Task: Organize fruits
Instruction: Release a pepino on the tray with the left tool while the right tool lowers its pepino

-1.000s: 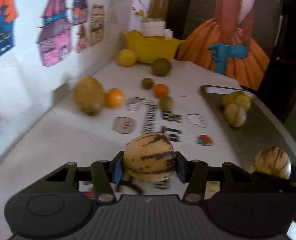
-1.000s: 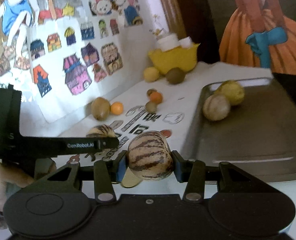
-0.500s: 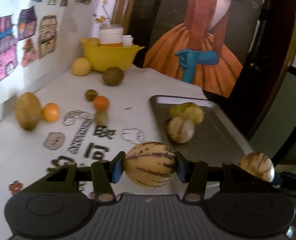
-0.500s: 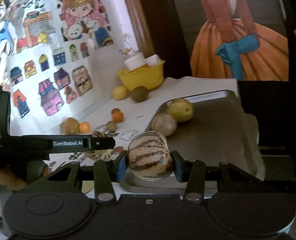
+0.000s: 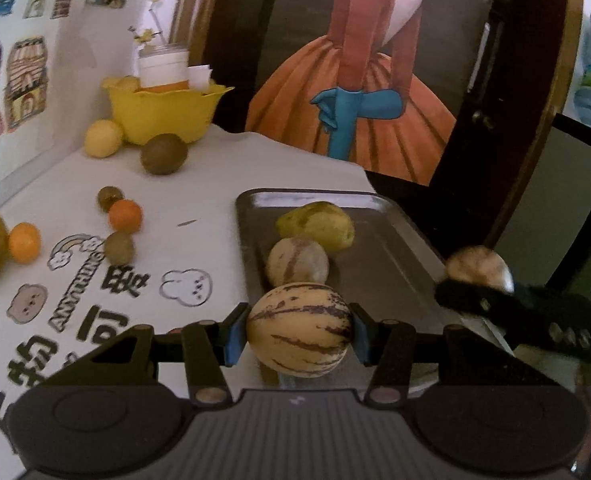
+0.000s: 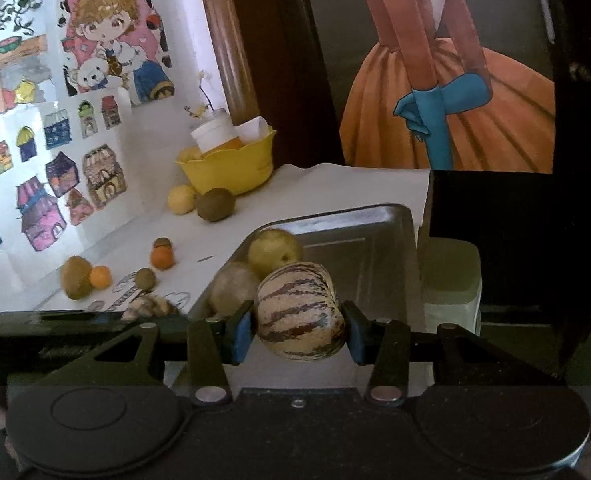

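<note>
My left gripper (image 5: 298, 330) is shut on a cream, purple-striped melon (image 5: 299, 320), held over the near left edge of a grey metal tray (image 5: 387, 264). My right gripper (image 6: 298, 330) is shut on a second striped melon (image 6: 299, 304), held over the tray's near end (image 6: 375, 248). On the tray lie a pale round melon (image 5: 297, 266) and a yellow-green pear (image 5: 319, 224); both also show in the right wrist view, the pale melon (image 6: 231, 288) and the pear (image 6: 273, 250). The right gripper with its melon (image 5: 477, 272) shows blurred in the left wrist view.
On the white printed tablecloth (image 5: 199, 184) lie two oranges (image 5: 124, 215), several brown kiwis (image 5: 163, 154) and a lemon (image 5: 103, 138). A yellow bowl (image 5: 163, 112) with cups stands at the back. A wall with drawings is at the left; a dark door is beyond.
Both grippers have moved right and forward with their melons, from above the tablecloth to above the tray. The tray and its two fruits are now closer.
</note>
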